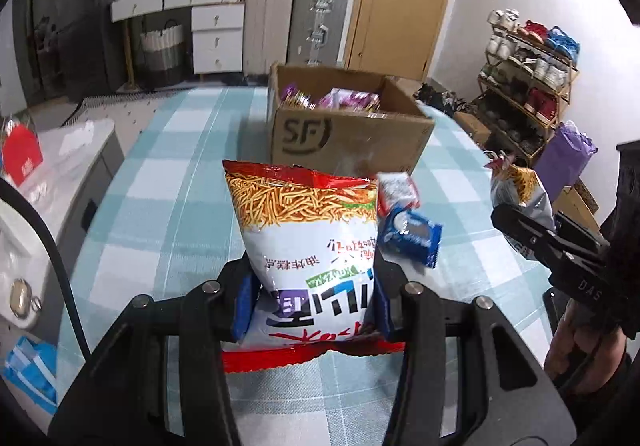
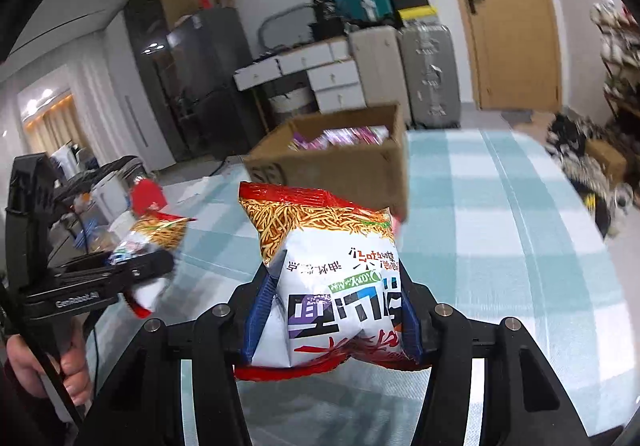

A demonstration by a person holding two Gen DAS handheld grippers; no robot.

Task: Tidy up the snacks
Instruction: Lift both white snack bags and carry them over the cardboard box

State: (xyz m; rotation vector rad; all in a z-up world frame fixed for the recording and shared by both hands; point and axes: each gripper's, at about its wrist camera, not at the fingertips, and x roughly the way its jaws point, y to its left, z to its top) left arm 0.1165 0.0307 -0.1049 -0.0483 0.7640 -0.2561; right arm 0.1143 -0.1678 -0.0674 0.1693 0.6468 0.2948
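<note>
A noodle-snack bag [image 1: 308, 246] is clamped upright between the narrowed jaws of the left gripper [image 1: 312, 306]; a second bag [image 2: 332, 278] is pinched likewise by the right gripper [image 2: 332, 316]. Just beyond the left jaws two small packets [image 1: 408, 218] are seen — behind them a cardboard box [image 1: 344, 134], open and filled with purple wrappers [image 1: 352, 100].

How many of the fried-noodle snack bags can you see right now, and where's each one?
2. One noodle bag is clamped in the left gripper; the other noodle bag is clamped in the right gripper. More may be hidden in the cardboard box.
</note>
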